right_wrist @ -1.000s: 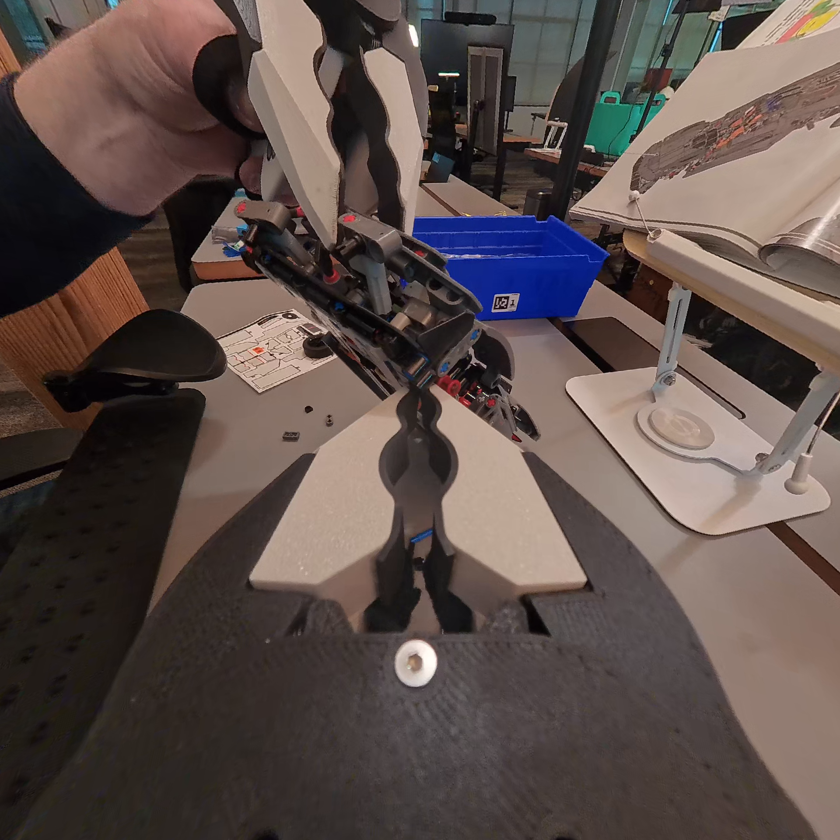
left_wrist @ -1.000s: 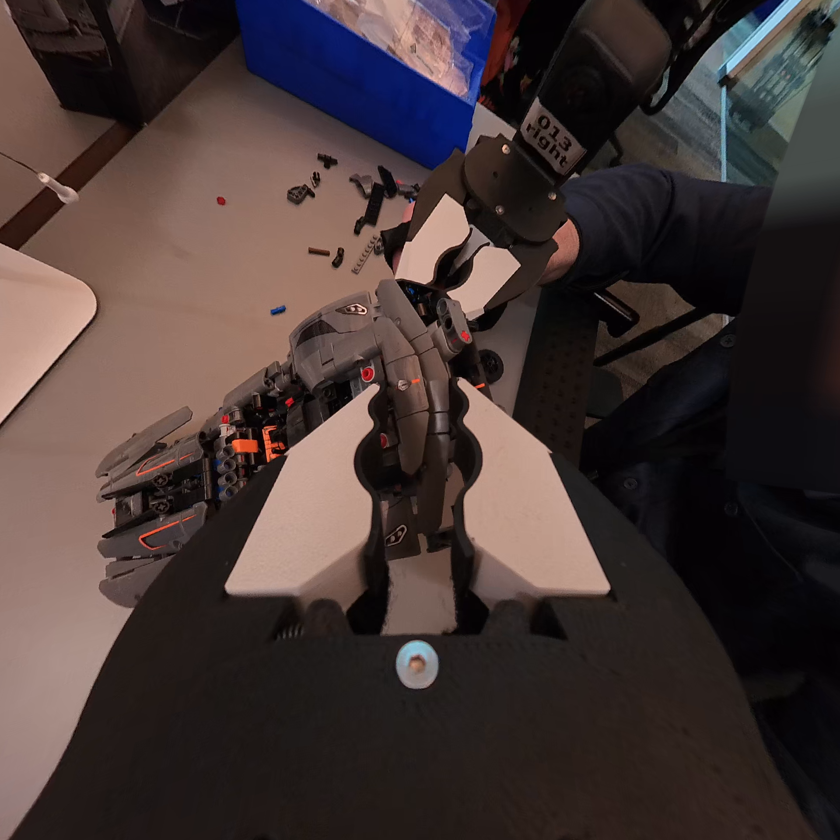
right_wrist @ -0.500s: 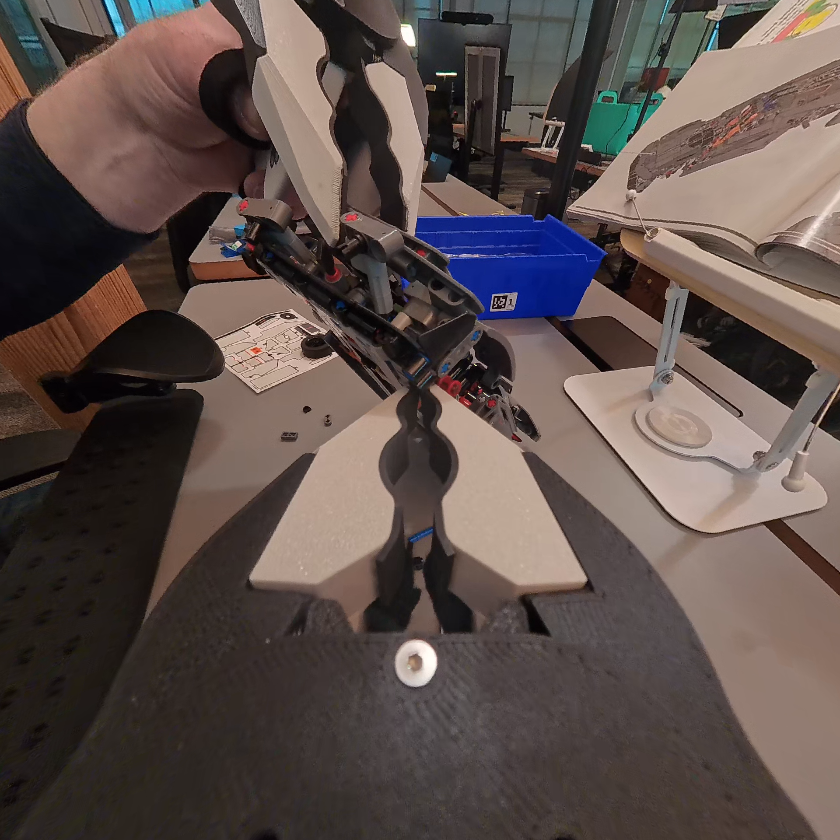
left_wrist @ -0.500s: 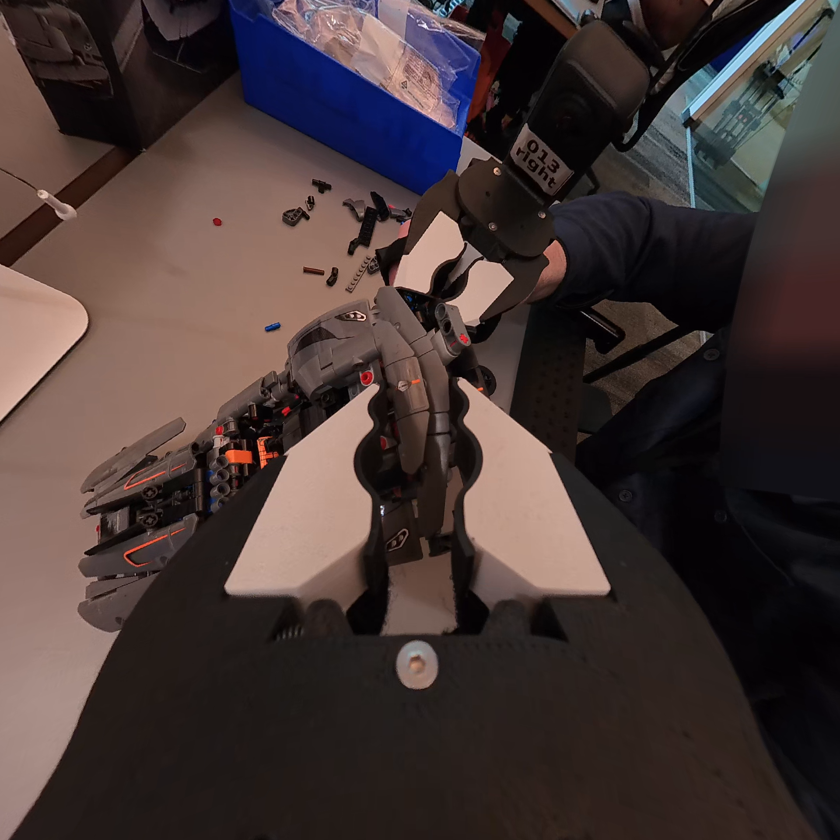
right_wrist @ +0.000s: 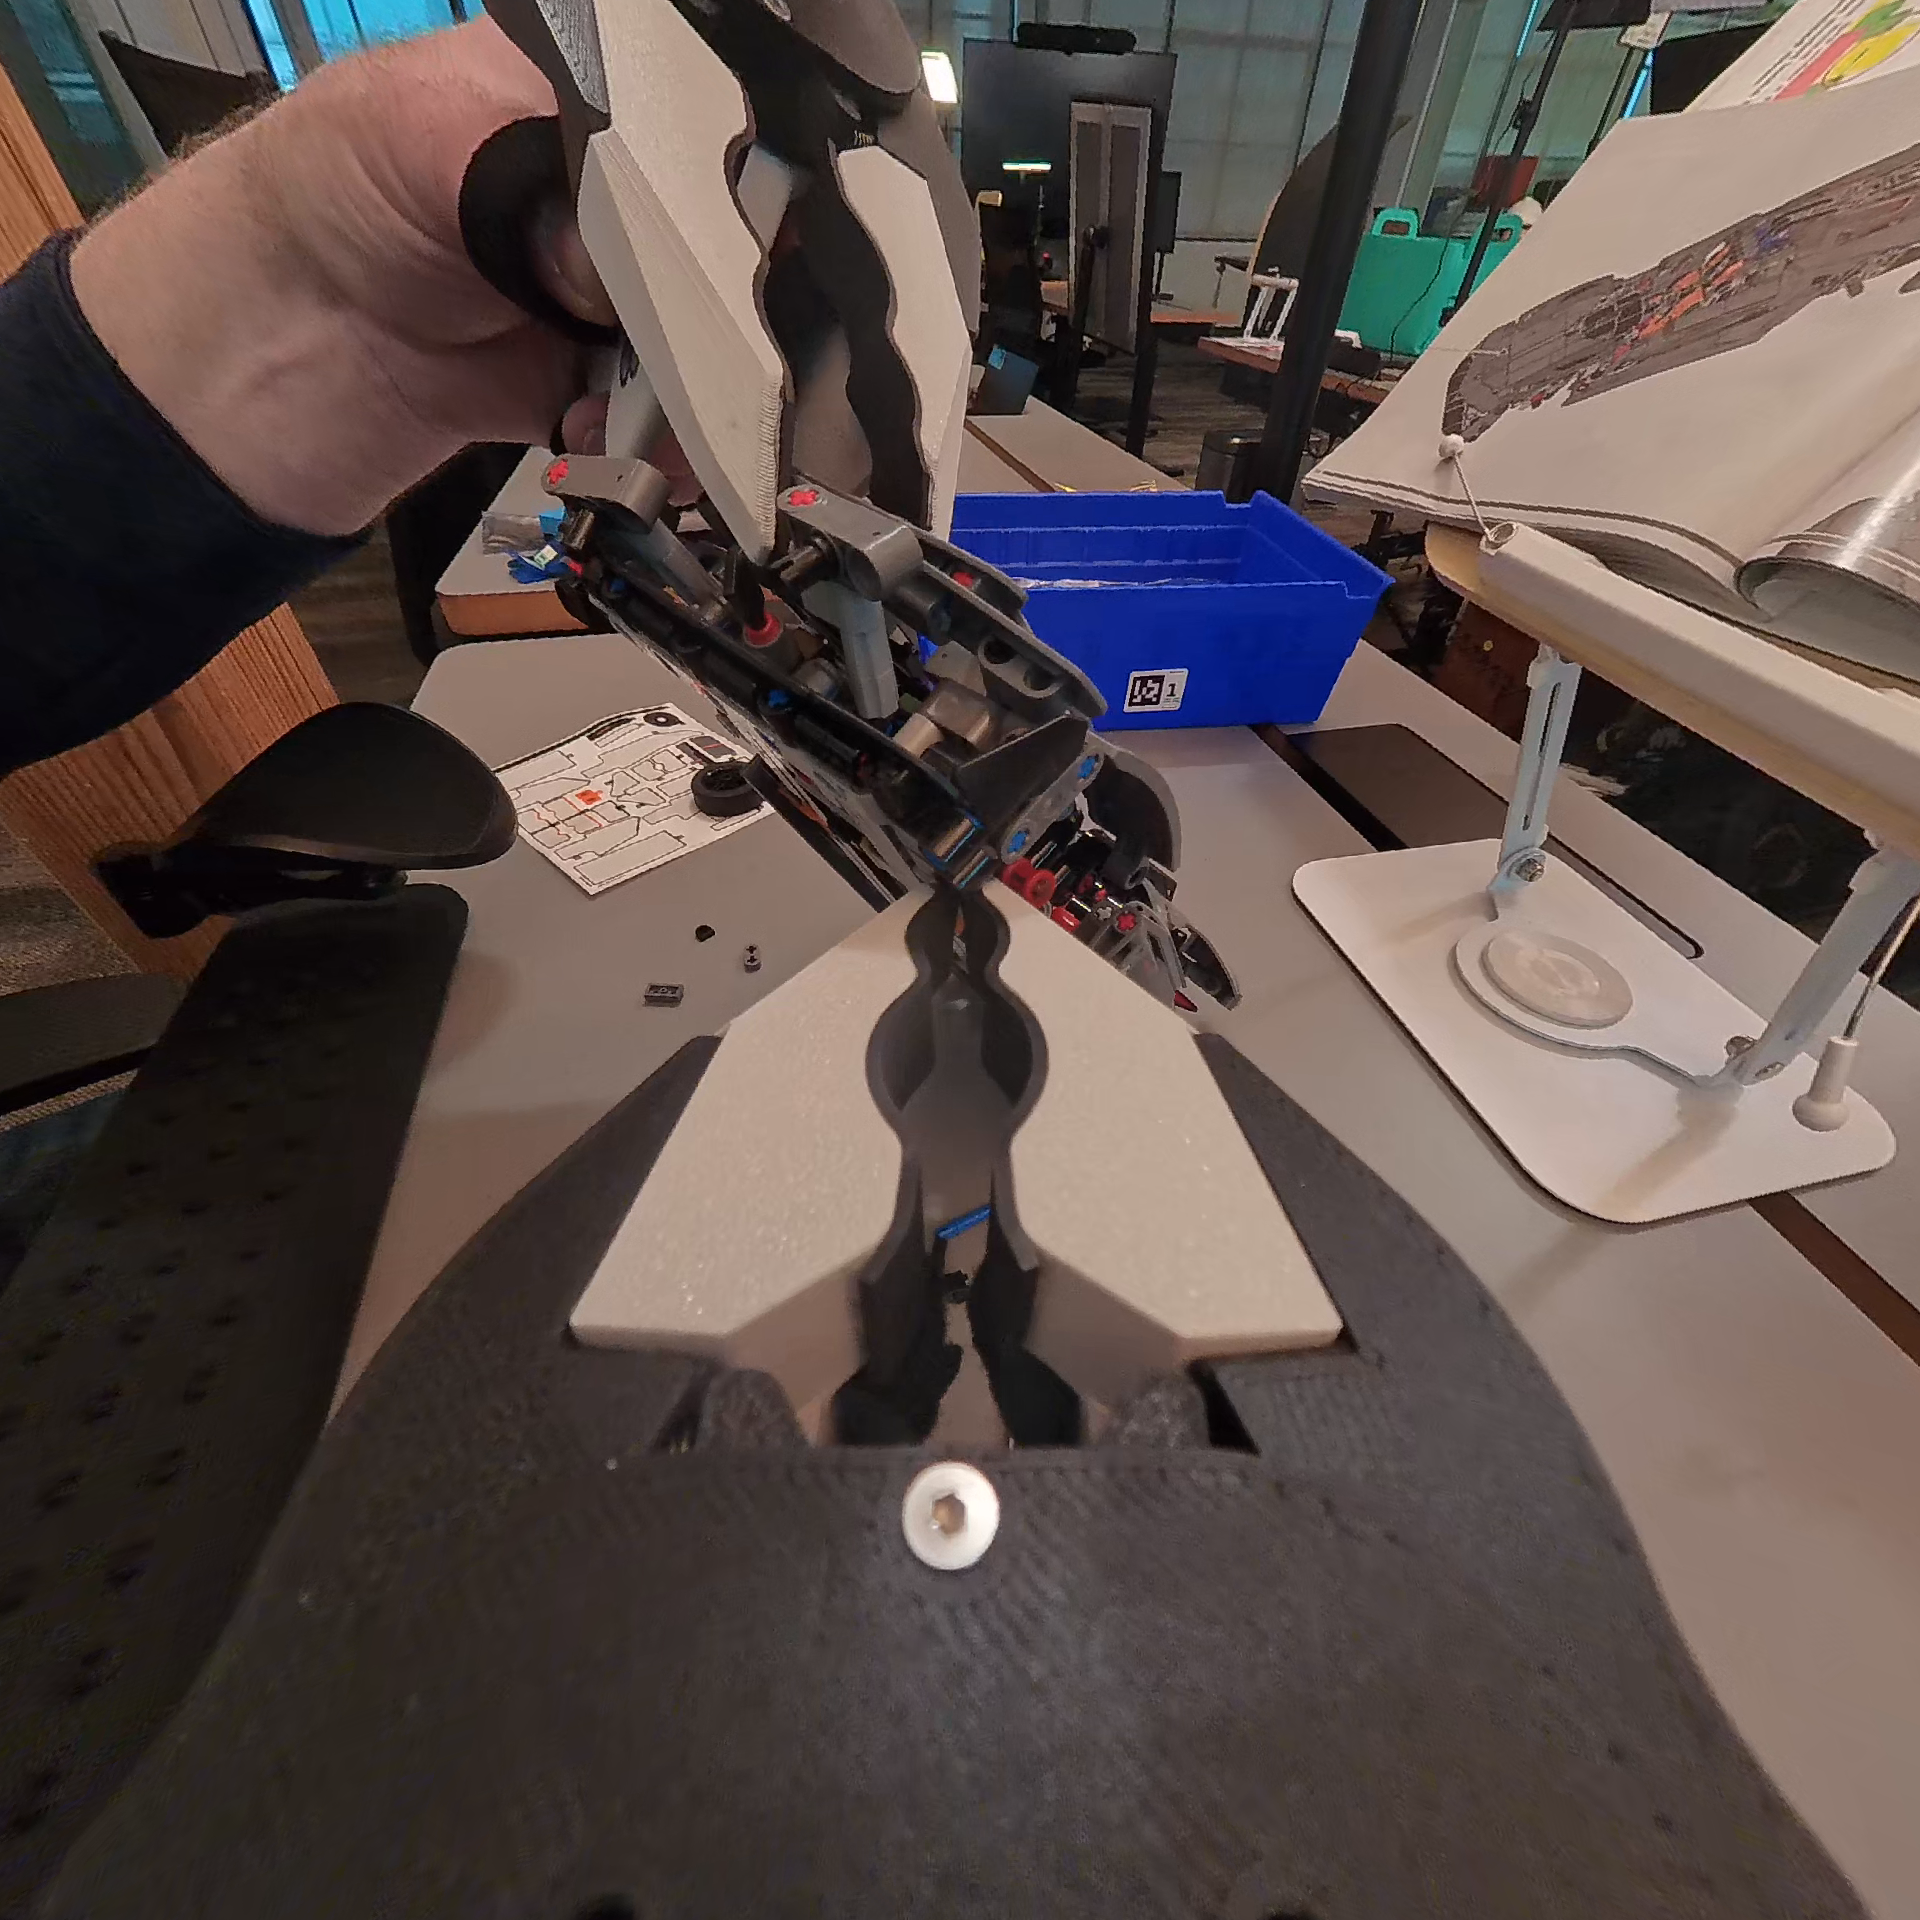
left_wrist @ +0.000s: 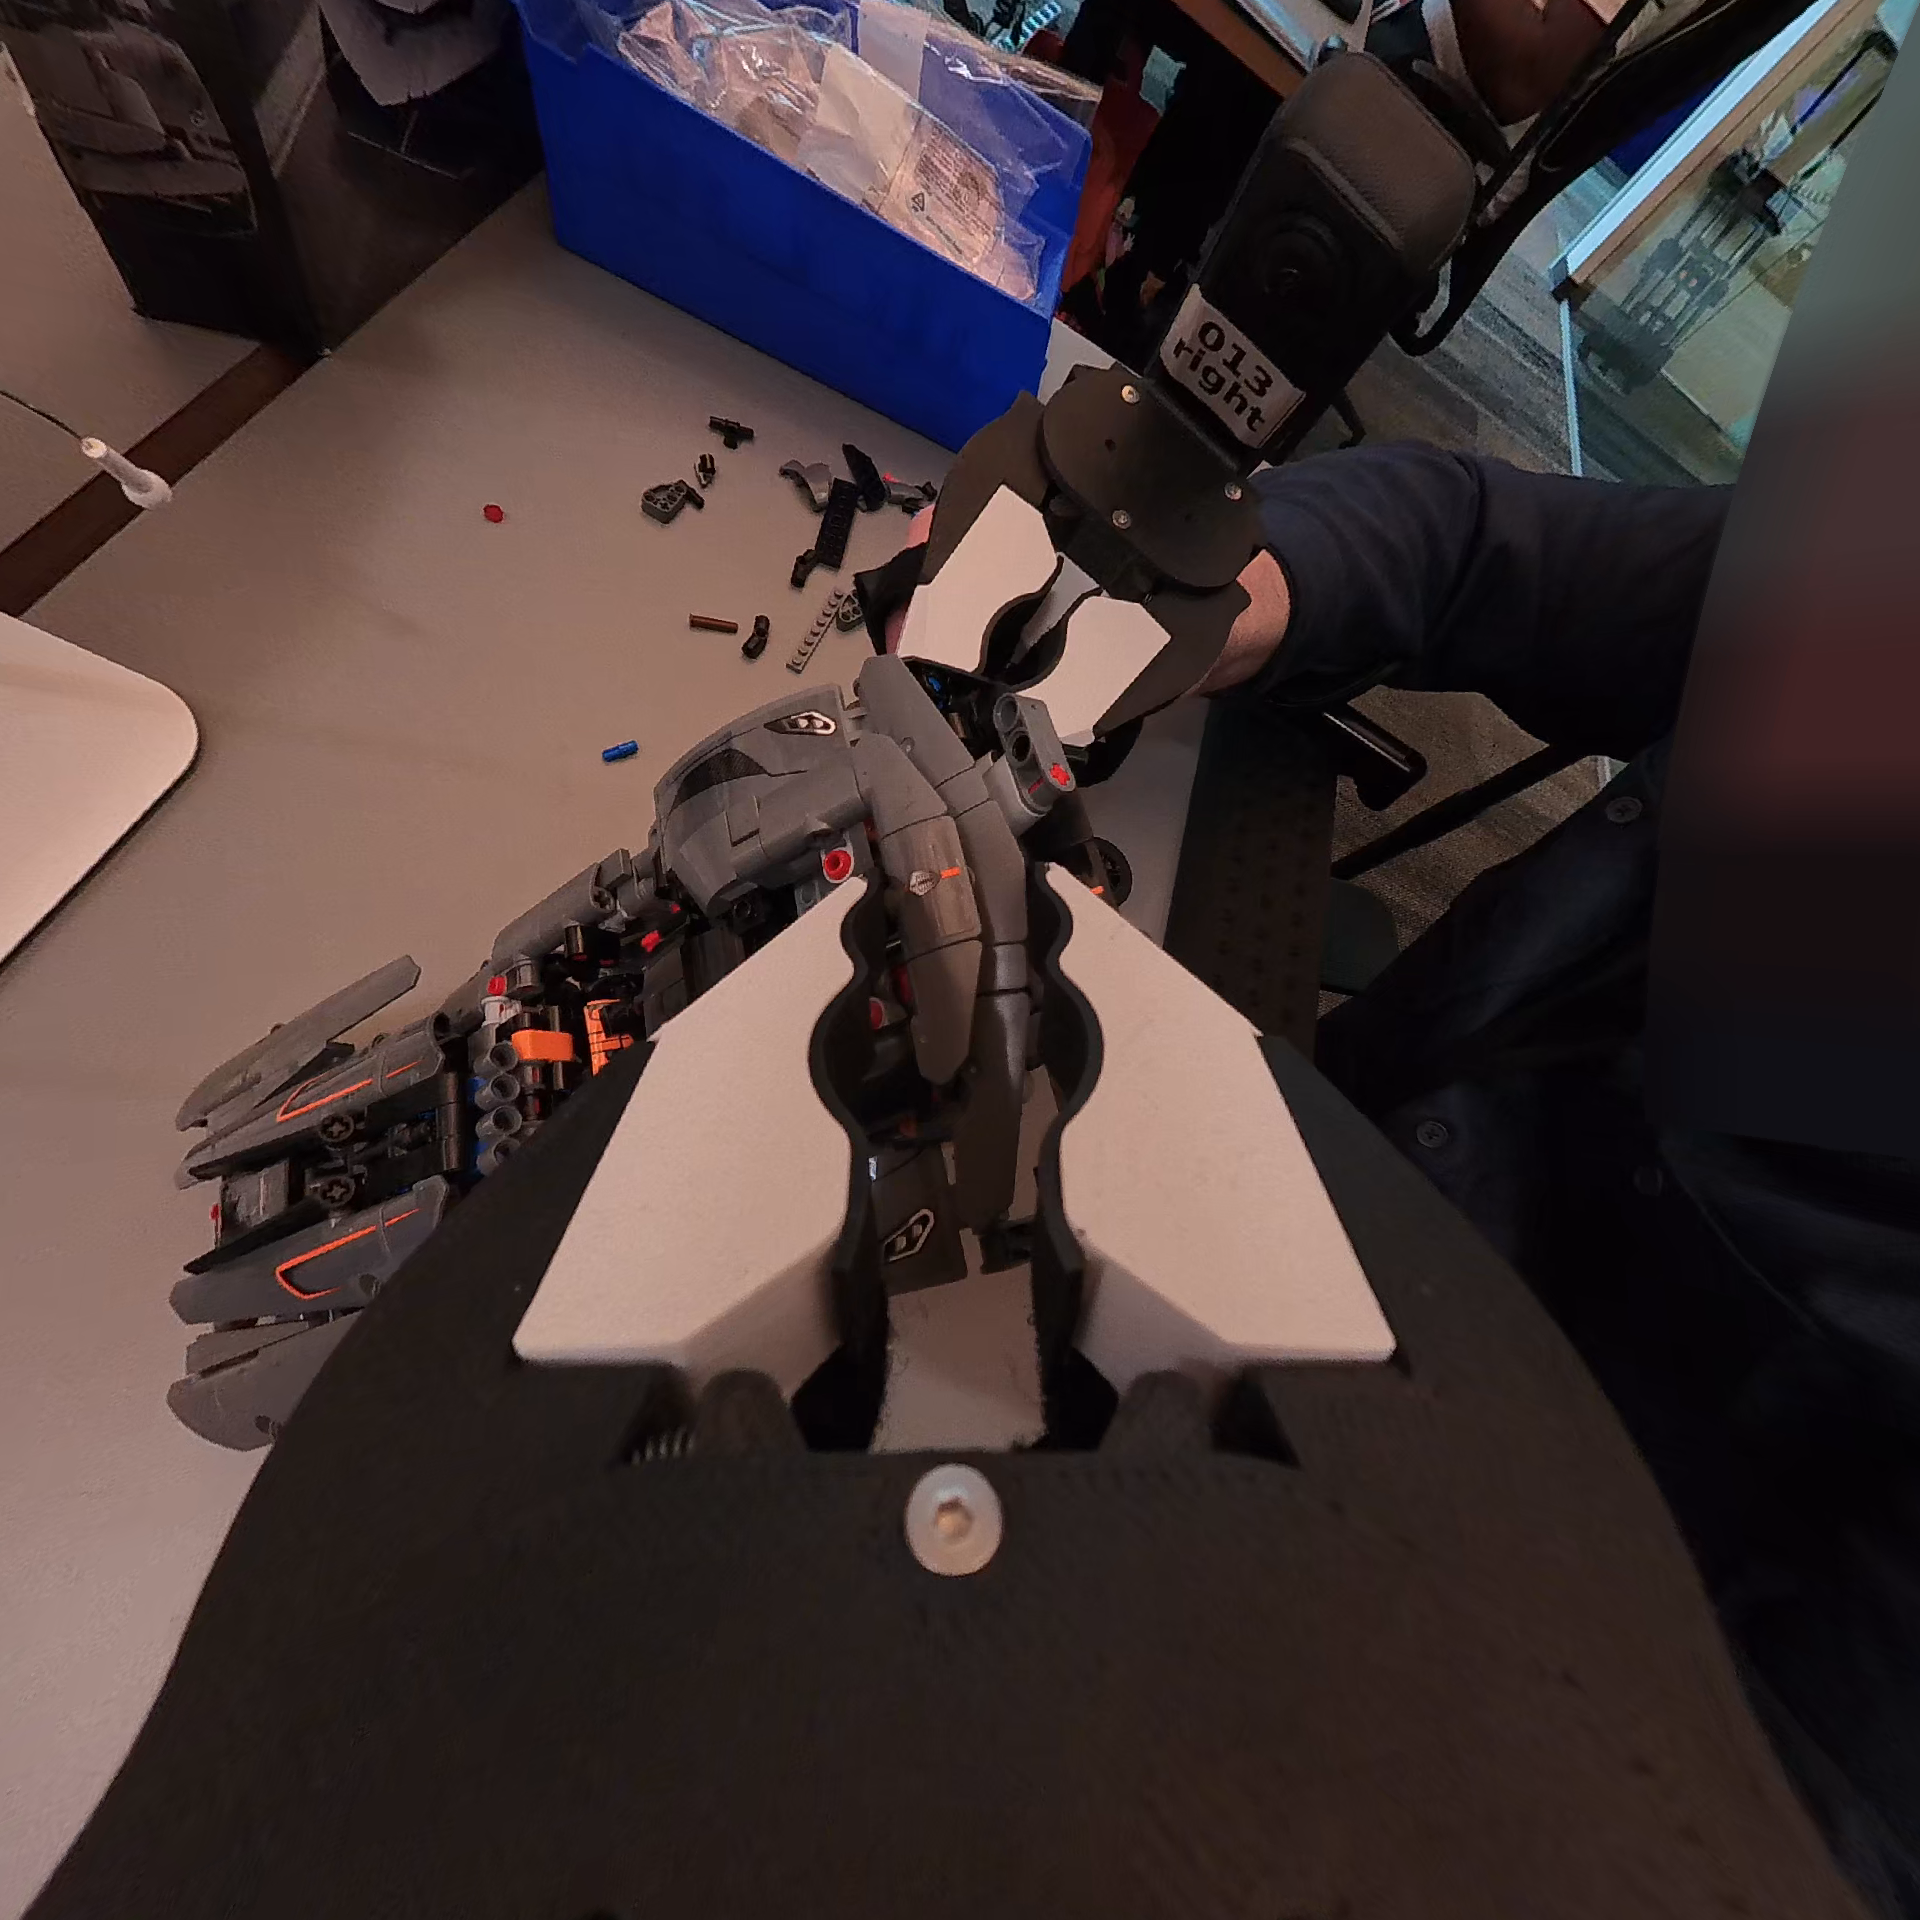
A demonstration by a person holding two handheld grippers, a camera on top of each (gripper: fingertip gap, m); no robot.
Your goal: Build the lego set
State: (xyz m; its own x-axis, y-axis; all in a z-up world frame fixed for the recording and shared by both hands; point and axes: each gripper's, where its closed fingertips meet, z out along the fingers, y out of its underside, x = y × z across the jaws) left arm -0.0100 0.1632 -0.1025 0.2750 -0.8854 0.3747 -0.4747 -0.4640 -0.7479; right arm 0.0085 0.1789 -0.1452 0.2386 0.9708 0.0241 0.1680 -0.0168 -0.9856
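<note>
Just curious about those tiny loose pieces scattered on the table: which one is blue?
The small blue pin, lying alone nearest the grey model; the other loose bits are black, grey, brown or red.

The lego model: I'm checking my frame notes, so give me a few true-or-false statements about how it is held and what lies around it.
1. The left gripper is shut on the lego model. True.
2. The right gripper hangs open, clear of the model. False: it is shut on the model's edge.
3. The blue bin is empty. False: it holds clear plastic bags.
4. Loose pieces lie on the table near the bin. True.
</note>
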